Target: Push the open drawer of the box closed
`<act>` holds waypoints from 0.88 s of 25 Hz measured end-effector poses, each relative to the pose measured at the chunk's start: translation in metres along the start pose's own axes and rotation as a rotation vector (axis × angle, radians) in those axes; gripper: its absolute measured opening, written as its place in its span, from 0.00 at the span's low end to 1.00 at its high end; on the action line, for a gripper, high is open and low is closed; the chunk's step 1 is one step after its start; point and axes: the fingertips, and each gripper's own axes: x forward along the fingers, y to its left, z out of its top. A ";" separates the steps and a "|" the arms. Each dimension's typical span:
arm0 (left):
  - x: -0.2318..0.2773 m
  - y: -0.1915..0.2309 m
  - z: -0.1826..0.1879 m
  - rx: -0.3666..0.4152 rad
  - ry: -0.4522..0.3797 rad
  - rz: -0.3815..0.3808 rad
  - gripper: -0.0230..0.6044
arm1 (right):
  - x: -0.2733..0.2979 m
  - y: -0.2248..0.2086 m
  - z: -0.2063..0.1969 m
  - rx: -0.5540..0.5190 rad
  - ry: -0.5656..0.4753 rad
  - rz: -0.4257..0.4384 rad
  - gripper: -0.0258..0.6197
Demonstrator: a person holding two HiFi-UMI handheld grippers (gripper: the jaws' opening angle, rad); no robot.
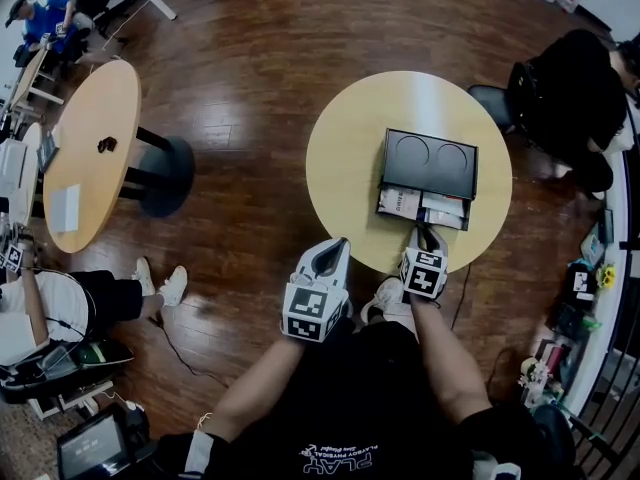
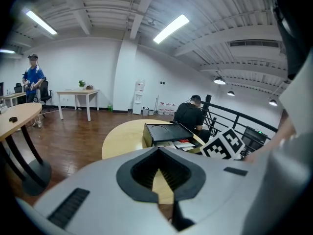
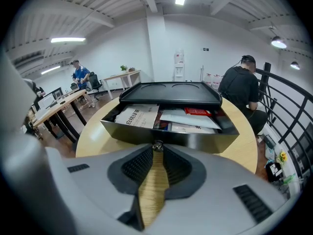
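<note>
A black box (image 1: 430,158) with two round hollows in its lid stands on the round wooden table (image 1: 345,158). Its drawer (image 1: 424,208) is pulled out toward me and full of papers. In the right gripper view the drawer's front wall (image 3: 195,138) fills the middle, with a small knob (image 3: 157,145) on it. My right gripper (image 3: 157,150) is shut, its tips right at that knob; the head view shows the right gripper (image 1: 428,231) at the drawer front. My left gripper (image 1: 337,247) is shut and empty, held off the table's near edge, left of the box (image 2: 165,131).
A second round table (image 1: 90,138) stands at the left. A person in black (image 1: 570,88) sits behind the box's table by a railing. Another seated person (image 1: 50,313) is at the lower left. A cable (image 1: 175,353) lies on the wooden floor.
</note>
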 end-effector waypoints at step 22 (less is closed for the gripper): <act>0.003 0.010 -0.007 -0.006 0.013 0.040 0.03 | 0.032 -0.009 0.041 -0.026 -0.032 0.002 0.15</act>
